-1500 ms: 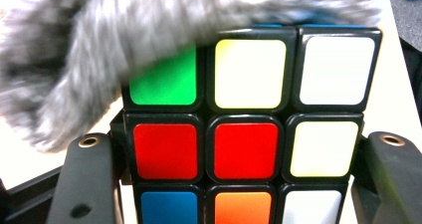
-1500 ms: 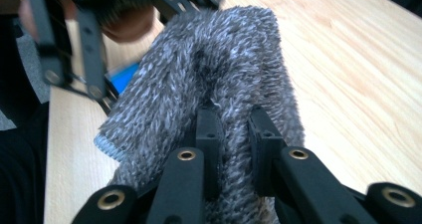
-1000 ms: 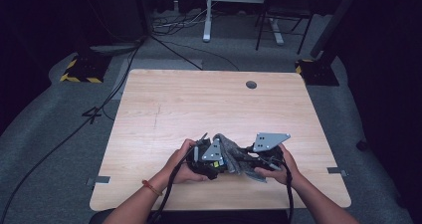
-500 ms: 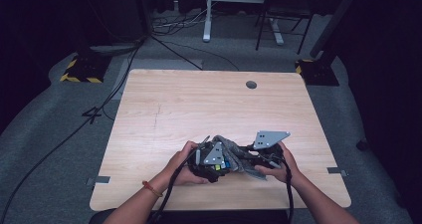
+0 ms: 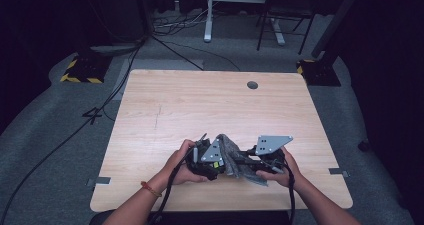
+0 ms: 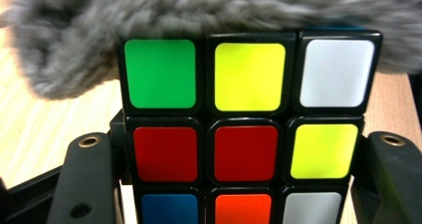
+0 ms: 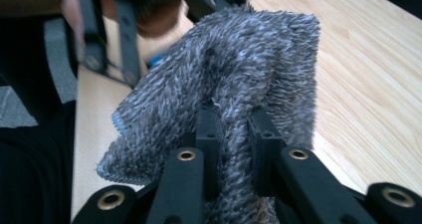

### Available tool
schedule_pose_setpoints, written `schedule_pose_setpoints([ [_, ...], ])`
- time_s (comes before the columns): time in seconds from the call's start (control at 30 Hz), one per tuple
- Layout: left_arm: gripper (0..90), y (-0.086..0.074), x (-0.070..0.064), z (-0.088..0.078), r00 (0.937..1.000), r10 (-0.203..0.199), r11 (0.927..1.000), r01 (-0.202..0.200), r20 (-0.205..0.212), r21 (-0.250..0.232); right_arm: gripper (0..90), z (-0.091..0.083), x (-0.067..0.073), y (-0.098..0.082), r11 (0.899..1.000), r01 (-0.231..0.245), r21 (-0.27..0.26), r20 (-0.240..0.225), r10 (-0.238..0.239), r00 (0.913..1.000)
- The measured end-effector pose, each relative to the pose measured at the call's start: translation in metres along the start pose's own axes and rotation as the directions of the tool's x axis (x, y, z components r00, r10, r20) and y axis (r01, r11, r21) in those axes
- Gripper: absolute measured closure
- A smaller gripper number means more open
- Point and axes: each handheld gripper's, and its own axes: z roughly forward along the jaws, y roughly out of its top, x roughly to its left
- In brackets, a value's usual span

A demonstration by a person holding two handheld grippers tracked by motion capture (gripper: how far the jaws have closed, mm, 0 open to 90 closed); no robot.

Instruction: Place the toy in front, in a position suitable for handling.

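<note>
Near the table's front edge, the left gripper [image 5: 212,160] clamps its jaws on a black-framed puzzle cube with coloured square stickers [image 6: 246,129], holding it just above the pale wooden table [image 5: 200,105]. Beside it, the right gripper [image 7: 234,129] pinches a fuzzy grey cloth [image 7: 239,69], draped against the cube's far side. Wiping looks underway: the cloth is on one edge, while the near face looks uncovered and probably left to do.

My light wooden tabletop [image 5: 165,110] has a round grey cable grommet [image 5: 252,85] nr its far edge. Beyond it on grey carpet: black cables [image 5: 175,27], white desk leg [image 5: 207,15], black chair legs [image 5: 272,22], yellow/black striped blocks [image 5: 80,70] both sides.
</note>
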Motion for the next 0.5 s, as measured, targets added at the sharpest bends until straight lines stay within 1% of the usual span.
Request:
schedule_pose_setpoints([
  [0.03,33.4,0.001,-0.002,0.003,0.9999,0.010,0.9999,-0.010,0.002,0.010,79.1,0.000,0.002,0.002,1.000,0.004,-0.013,-0.009,-0.004,1.0000],
  [0.1,33.4,0.001,-0.003,0.007,0.9998,0.017,0.9996,-0.018,0.006,0.021,79.1,0.002,0.006,0.006,1.000,0.022,-0.010,-0.010,-0.022,0.9997],
  [0.13,33.4,0.001,-0.004,0.008,0.9998,0.012,0.9997,-0.012,0.015,0.019,79.1,0.002,0.006,0.007,1.000,0.025,-0.009,-0.009,-0.025,0.9996],
  [0.23,33.2,0.002,-0.005,0.011,0.9999,0.013,0.9994,-0.013,0.005,0.031,79.1,0.005,0.006,0.009,1.000,0.011,-0.016,-0.023,-0.011,0.9997],
  [0.3,33.2,0.002,-0.006,0.013,0.9998,0.015,0.9992,-0.016,0.009,0.036,79.1,0.008,0.005,0.010,1.000,0.007,-0.018,-0.031,-0.007,0.9995],
  [0.33,33.2,0.002,-0.007,0.014,0.9998,0.020,0.9986,-0.020,0.005,0.048,79.1,0.008,0.006,0.010,1.000,0.007,-0.017,-0.032,-0.008,0.9995],
  [0.37,33.2,0.002,-0.008,0.015,0.9997,0.023,0.9985,-0.023,0.007,0.050,79.1,0.010,0.006,0.011,1.000,0.011,-0.013,-0.033,-0.011,0.9994],
  [0.43,33.3,0.001,-0.006,0.014,0.9997,0.021,0.9987,-0.021,0.013,0.046,79.1,0.011,0.007,0.010,1.000,0.017,-0.005,-0.029,-0.017,0.9994],
  [0.5,33.4,0.000,-0.004,0.010,0.9998,0.019,0.9990,-0.019,0.004,0.040,79.1,0.009,0.004,0.009,1.000,0.018,0.009,-0.011,-0.017,0.9998],
])
